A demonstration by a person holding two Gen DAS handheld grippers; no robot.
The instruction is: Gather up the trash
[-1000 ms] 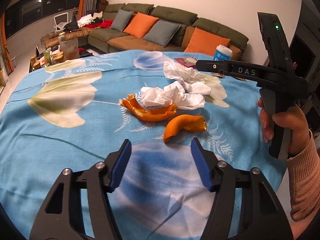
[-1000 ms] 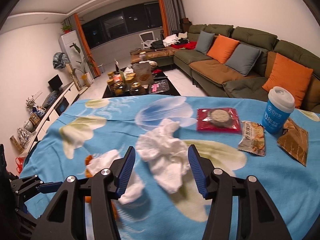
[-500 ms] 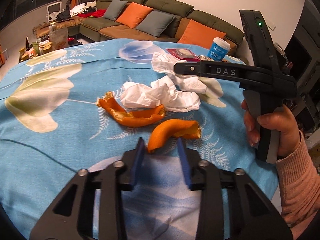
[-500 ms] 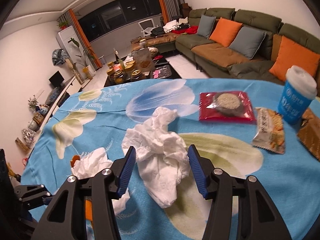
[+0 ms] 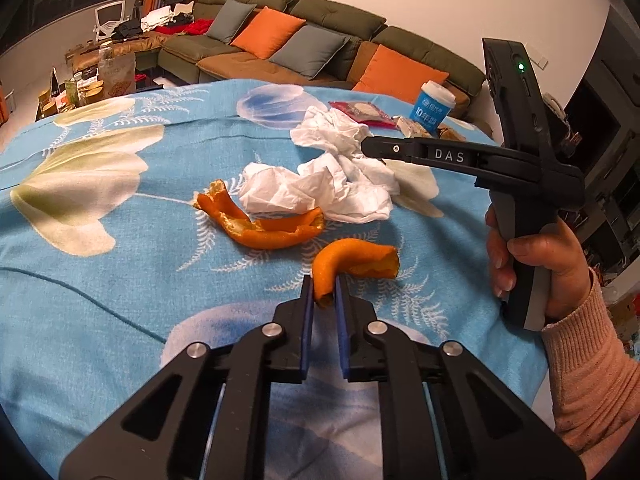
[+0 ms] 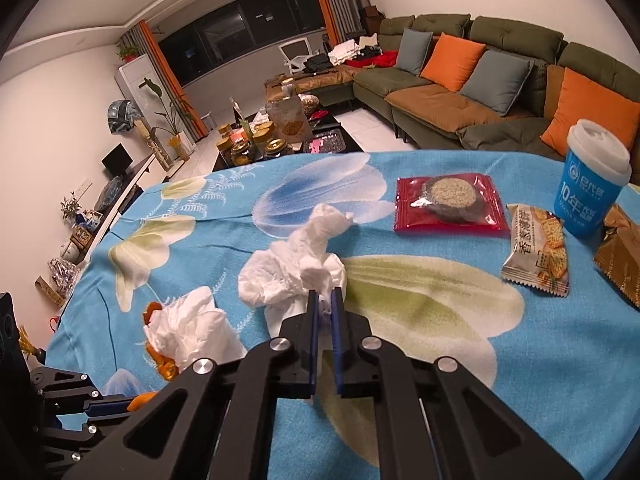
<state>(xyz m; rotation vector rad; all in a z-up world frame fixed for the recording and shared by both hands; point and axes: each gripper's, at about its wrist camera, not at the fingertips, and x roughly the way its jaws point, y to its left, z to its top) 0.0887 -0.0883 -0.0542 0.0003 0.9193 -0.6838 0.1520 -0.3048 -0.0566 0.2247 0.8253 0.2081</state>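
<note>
The left gripper (image 5: 324,294) has just been closing, and its blue pads now pinch the near end of a curled orange peel (image 5: 352,261) that lies on the blue flowered tablecloth (image 5: 120,280). A second, longer peel (image 5: 260,226) lies just beyond it, touching a crumpled white tissue (image 5: 304,192). The right gripper (image 6: 325,312) has likewise just been closing and its jaws are clamped on the near edge of another tissue wad (image 6: 296,272), which rests on the cloth. The person's right hand (image 5: 536,264), in a pink sleeve (image 5: 588,380), grips the handle. Farther out on the table sit a red cookie packet (image 6: 448,204), a cracker packet (image 6: 538,252), a brown packet (image 6: 620,256) and a blue cup (image 6: 588,184). Beyond the table stands a green sofa (image 6: 500,80) with orange and grey cushions.
</note>
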